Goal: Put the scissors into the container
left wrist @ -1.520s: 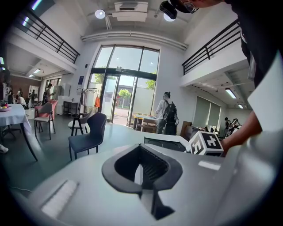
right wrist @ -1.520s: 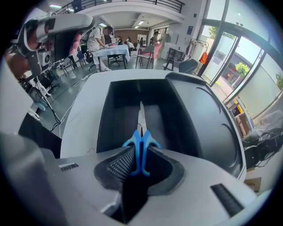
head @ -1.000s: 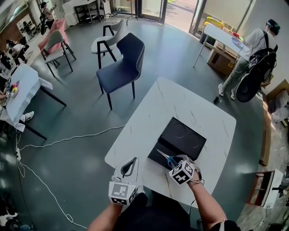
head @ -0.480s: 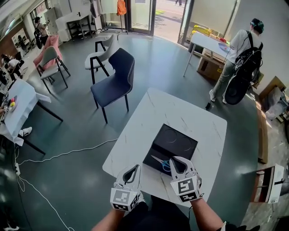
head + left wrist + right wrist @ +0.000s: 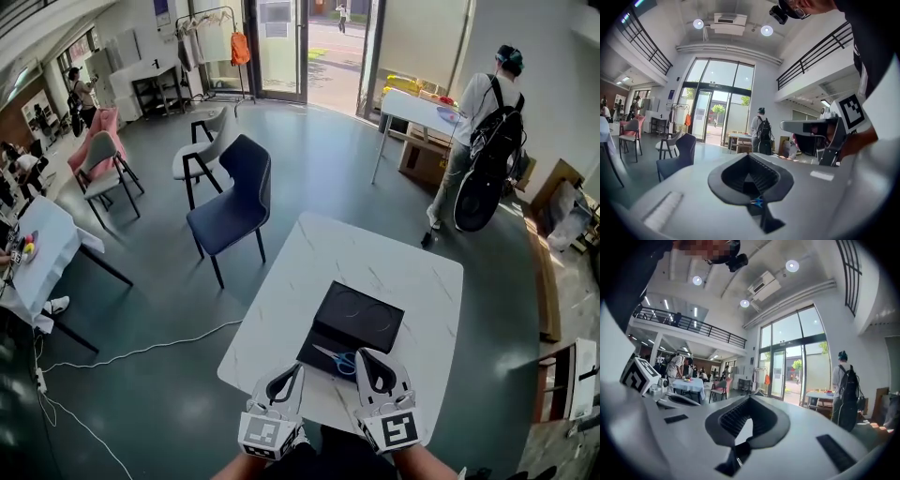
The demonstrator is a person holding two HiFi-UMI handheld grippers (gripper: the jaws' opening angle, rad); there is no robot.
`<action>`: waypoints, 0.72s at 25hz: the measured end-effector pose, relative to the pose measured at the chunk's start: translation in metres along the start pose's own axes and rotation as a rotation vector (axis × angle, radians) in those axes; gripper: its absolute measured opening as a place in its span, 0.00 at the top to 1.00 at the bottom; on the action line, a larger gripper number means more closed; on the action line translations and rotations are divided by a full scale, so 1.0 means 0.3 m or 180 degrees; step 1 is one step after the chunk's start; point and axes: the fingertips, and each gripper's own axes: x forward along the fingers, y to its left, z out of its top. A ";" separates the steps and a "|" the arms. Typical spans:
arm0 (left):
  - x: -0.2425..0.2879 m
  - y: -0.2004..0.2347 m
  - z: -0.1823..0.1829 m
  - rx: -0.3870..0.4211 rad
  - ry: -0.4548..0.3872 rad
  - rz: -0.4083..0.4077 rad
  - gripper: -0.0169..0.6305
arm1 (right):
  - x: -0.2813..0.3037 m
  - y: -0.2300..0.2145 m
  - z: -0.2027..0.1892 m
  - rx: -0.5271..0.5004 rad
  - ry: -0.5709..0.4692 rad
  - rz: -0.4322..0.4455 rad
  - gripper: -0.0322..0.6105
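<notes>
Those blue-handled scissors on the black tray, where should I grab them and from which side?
Grip the scissors across the narrow neck just ahead of the blue handles, probably straight down with the right hand-held gripper. They lie flat on the black tray, blades pointing left, handles nearest that gripper.

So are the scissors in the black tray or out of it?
In. The scissors lie flat inside the black tray, close to its near edge.
</notes>
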 end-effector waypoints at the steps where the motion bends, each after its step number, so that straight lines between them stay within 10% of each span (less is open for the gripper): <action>1: -0.003 -0.007 0.003 0.0024 -0.0002 -0.0015 0.96 | -0.013 -0.001 -0.003 0.0060 -0.0076 0.0004 0.94; 18: -0.044 -0.027 0.044 0.0174 -0.0098 -0.0170 0.96 | -0.095 0.032 -0.019 0.0255 -0.0122 -0.0142 0.94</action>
